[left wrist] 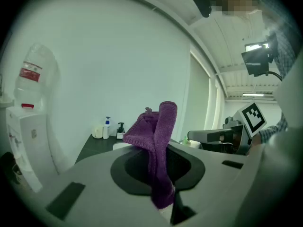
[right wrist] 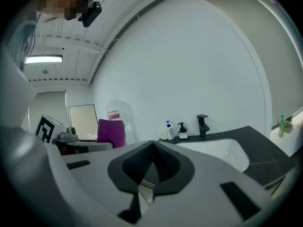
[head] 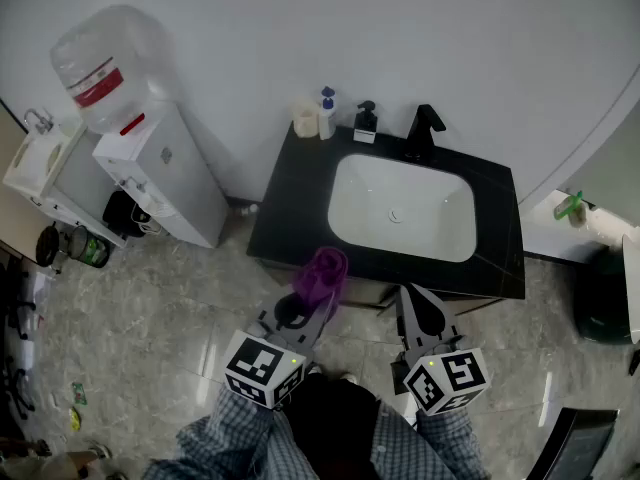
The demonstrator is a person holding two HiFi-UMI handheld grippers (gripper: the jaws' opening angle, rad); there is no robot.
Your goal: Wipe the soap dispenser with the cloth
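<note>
place: washroom or wash corner, looks like an office-type building, not a home
worktop: black vanity top (head: 290, 208) against a plain white wall
basin: white rectangular basin (head: 350, 193) set into the worktop
tap: black faucet (head: 422, 133) at the back edge, behind the basin
back left corner: soap dispenser (head: 366, 121), white pump bottle (head: 327, 115), cream cup (head: 305, 116)
left of the worktop: white water cooler (head: 165, 173) with an upturned bottle (head: 105, 63)
floor: polished stone-look tiles (head: 150, 308)
ceiling: strip light (right wrist: 43, 59) on a slatted ceiling
</note>
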